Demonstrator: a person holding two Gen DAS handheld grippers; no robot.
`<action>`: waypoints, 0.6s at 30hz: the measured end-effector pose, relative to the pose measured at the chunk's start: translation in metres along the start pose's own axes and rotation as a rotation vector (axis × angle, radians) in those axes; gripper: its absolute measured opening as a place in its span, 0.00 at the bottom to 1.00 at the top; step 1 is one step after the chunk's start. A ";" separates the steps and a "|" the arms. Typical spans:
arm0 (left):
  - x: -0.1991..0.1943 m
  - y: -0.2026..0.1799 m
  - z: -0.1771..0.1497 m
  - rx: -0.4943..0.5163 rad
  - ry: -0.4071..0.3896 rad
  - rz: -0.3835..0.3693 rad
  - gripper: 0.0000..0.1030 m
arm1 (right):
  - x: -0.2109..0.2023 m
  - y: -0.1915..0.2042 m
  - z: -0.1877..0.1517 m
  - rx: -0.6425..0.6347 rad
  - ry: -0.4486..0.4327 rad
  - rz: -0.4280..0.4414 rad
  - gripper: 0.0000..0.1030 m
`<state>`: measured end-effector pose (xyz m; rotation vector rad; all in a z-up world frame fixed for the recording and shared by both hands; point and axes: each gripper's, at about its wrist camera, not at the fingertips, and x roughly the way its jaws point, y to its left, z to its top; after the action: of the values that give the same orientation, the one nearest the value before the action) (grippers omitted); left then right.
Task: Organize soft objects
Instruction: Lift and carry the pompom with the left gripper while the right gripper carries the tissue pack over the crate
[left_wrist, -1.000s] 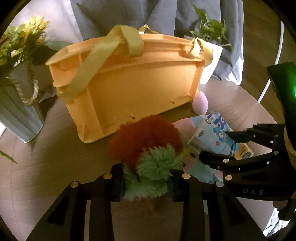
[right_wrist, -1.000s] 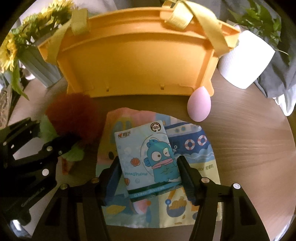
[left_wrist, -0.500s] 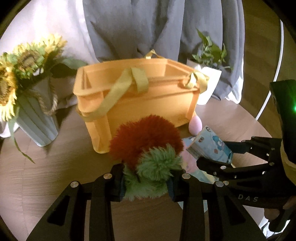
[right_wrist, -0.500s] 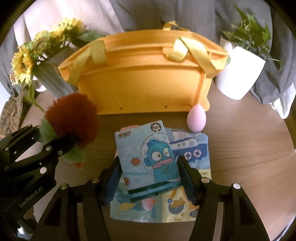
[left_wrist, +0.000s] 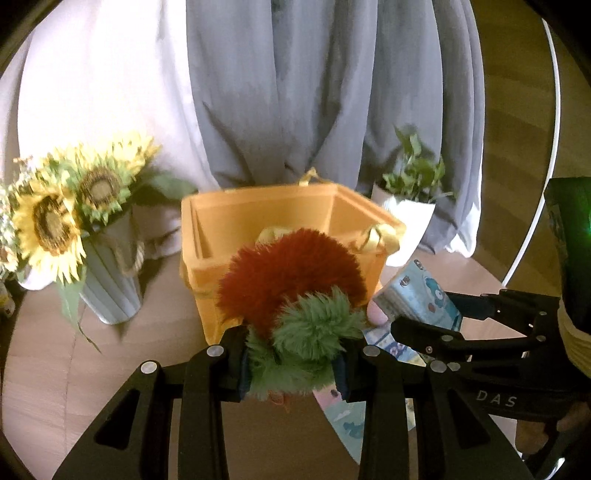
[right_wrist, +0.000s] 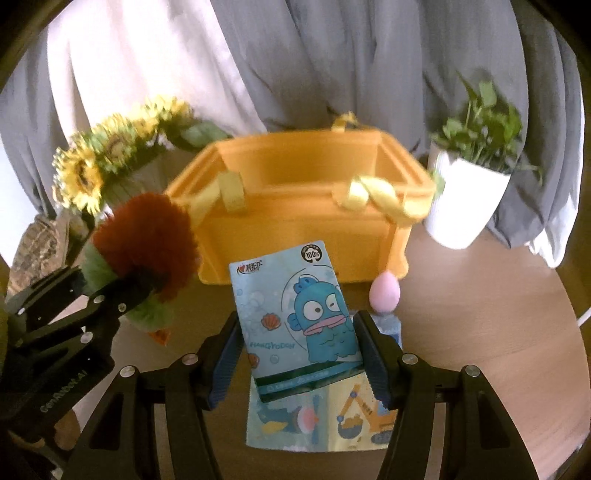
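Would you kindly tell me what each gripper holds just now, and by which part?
The left gripper clamps the fluffy red-and-green plush toy by its green lower end; the right gripper grips the light-blue cartoon-fish tissue pack by its two long sides.

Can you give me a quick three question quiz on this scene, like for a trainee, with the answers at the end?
1. Multiple choice: what does the left gripper hold? A) a pink egg-shaped sponge B) a red and green fluffy toy C) a sunflower
2. True or false: the tissue pack with the blue cartoon fish already lies inside the orange basket.
3. Fill in: the pink egg-shaped sponge sits on the table in front of the basket's ____ corner, as the right wrist camera sees it.

Key: 1 B. 2 false, the right gripper holds it clear of the basket, on its near side. 3 right.
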<state>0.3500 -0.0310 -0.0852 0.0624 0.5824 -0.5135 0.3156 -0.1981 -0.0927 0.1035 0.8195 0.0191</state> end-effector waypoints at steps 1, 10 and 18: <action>-0.002 -0.001 0.002 0.000 -0.009 0.001 0.33 | -0.004 0.001 0.003 -0.001 -0.014 0.000 0.59; -0.021 -0.004 0.028 0.009 -0.108 0.008 0.33 | -0.032 -0.001 0.026 0.006 -0.131 0.002 0.59; -0.030 -0.006 0.050 0.028 -0.173 0.012 0.33 | -0.049 -0.004 0.046 0.016 -0.221 0.002 0.59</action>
<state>0.3509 -0.0326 -0.0269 0.0478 0.4051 -0.5097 0.3154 -0.2085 -0.0261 0.1194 0.5989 0.0023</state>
